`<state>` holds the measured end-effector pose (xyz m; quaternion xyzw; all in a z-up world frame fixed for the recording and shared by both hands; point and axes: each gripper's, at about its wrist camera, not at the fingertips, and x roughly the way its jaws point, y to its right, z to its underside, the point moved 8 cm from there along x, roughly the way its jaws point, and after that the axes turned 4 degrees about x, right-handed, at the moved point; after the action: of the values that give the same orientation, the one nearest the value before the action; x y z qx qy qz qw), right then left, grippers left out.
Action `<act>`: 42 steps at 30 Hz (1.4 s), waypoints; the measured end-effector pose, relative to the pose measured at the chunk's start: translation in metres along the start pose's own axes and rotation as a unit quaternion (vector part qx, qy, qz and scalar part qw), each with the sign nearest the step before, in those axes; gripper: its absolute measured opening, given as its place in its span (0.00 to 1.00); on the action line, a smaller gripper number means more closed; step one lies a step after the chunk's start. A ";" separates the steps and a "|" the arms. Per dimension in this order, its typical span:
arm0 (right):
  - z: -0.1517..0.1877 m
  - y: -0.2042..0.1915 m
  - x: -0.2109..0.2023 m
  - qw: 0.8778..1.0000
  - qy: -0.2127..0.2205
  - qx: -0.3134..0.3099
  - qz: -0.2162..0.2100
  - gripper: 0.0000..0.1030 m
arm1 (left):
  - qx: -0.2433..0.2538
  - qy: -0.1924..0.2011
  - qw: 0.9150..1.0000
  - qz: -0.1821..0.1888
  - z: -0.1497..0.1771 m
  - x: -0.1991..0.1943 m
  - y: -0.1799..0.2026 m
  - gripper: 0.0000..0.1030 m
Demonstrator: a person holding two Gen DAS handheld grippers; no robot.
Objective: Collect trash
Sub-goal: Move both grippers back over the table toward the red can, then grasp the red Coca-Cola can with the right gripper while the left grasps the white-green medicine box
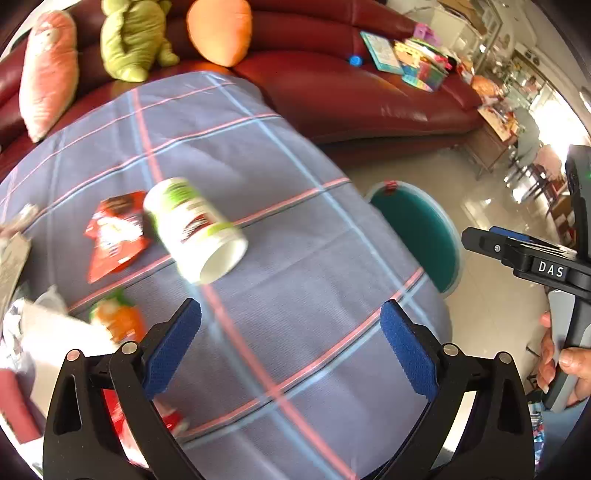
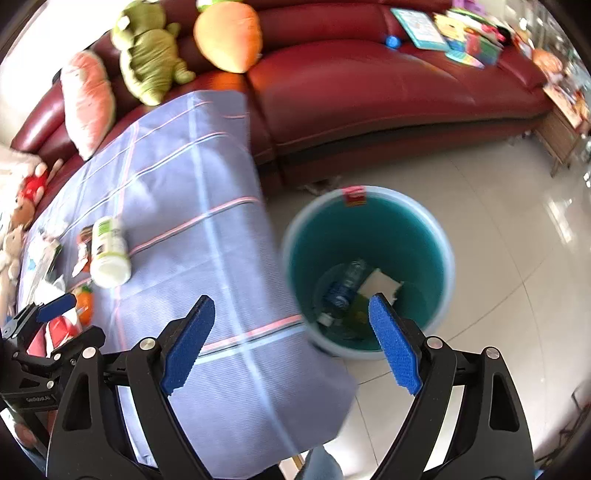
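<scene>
Both claws released, nothing btwn pads: left claw [image 1: 290,339] over desk [image 1: 295,258] w/ white jar [image 1: 195,232] lying sideways; right claw [image 2: 291,339] above teal bin [image 2: 369,229].

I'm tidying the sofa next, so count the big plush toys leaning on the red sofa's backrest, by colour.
Pink plush: 1
Green plush: 1
Orange plush: 1
Total: 3
</scene>
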<state>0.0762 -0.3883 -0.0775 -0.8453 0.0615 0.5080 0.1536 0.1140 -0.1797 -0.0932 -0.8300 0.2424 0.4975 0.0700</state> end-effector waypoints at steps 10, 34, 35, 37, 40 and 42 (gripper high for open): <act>0.020 -0.098 -0.010 0.996 -0.019 -0.083 -0.027 0.79 | -0.045 0.023 0.998 -0.040 0.043 -0.052 -0.086 0.95; 0.118 -0.327 0.053 0.922 -0.173 -0.333 -0.092 0.79 | -0.129 0.040 0.984 -0.114 0.140 -0.123 -0.253 0.95; 0.119 -0.330 0.056 0.920 -0.177 -0.338 -0.092 0.79 | -0.132 0.039 0.984 -0.115 0.140 -0.124 -0.256 0.95; 0.123 -0.335 0.062 0.915 -0.186 -0.345 -0.094 0.79 | -0.135 0.038 0.983 -0.117 0.140 -0.124 -0.262 0.95; 0.126 -0.338 0.069 0.912 -0.197 -0.348 -0.092 0.76 | -0.139 0.036 0.983 -0.114 0.140 -0.124 -0.267 0.95; 0.128 -0.339 0.074 0.911 -0.203 -0.346 -0.091 0.75 | -0.139 0.035 0.983 -0.115 0.139 -0.122 -0.268 0.95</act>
<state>0.0917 -0.0231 -0.1315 -0.7261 -0.2282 0.6418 -0.0941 0.0831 0.1447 -0.0906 -0.8707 0.0764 0.4858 0.0025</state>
